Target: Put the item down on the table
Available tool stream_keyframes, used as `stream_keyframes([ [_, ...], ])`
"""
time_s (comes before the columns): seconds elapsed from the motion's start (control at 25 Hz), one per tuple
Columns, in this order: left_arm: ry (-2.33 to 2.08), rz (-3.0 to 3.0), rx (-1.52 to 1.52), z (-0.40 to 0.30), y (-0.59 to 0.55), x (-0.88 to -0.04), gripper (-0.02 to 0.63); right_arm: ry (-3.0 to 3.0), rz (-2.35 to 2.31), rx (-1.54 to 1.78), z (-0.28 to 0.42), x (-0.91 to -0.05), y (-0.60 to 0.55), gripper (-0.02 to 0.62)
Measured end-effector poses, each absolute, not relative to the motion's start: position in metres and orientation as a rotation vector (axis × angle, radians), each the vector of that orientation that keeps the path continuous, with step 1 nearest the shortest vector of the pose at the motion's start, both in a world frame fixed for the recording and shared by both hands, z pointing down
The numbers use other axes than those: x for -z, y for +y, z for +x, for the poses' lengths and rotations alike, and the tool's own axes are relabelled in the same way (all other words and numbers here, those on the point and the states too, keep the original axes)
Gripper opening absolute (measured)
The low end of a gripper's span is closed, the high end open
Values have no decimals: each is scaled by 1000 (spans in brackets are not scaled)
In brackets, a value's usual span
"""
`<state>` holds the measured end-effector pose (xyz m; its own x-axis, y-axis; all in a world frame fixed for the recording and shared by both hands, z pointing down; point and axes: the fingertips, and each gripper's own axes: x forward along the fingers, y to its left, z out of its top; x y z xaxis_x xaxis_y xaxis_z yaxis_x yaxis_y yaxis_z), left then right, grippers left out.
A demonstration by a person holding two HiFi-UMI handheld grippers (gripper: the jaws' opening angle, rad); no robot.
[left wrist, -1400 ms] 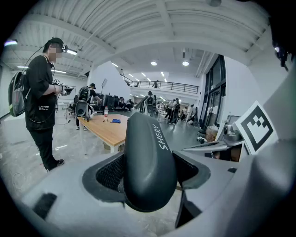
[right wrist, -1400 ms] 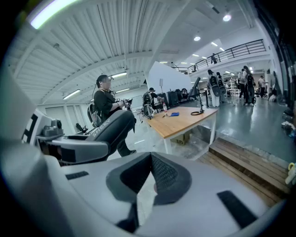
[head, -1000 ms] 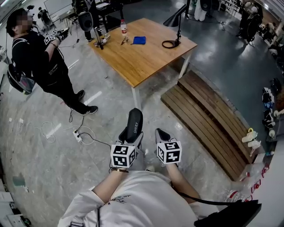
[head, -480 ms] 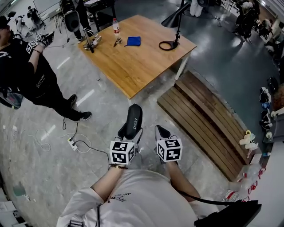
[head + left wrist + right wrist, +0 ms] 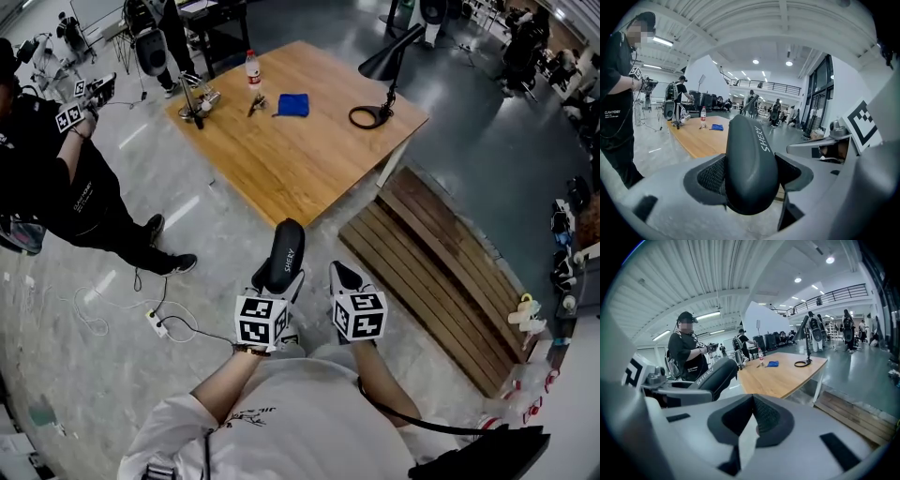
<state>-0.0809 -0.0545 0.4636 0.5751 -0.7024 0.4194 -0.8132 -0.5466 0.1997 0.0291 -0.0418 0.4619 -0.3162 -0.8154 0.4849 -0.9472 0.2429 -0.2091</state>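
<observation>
left gripper [image 5: 281, 279] clamped on black SHERY case [image 5: 285, 246], case sticks out toward 12 o'clock; right gripper [image 5: 339, 278] jaws together, empty; wooden table [image 5: 281, 155] at 12 o'clock, well apart

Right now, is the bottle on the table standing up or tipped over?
Standing up. The bottle sits on its base, cap on top, on the wooden table.

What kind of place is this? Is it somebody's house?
Probably a big workshop or lab hall, not a house: bare concrete floor, high ribbed ceiling, and a wooden table with a desk lamp.
</observation>
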Motion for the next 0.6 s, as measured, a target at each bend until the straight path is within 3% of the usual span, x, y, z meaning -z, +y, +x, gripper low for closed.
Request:
stream_keyframes([
  [0.6, -1284, 2379, -415, -56, -111, -465, 333, -2280, 1520, -661, 42, -458, -116, 5],
])
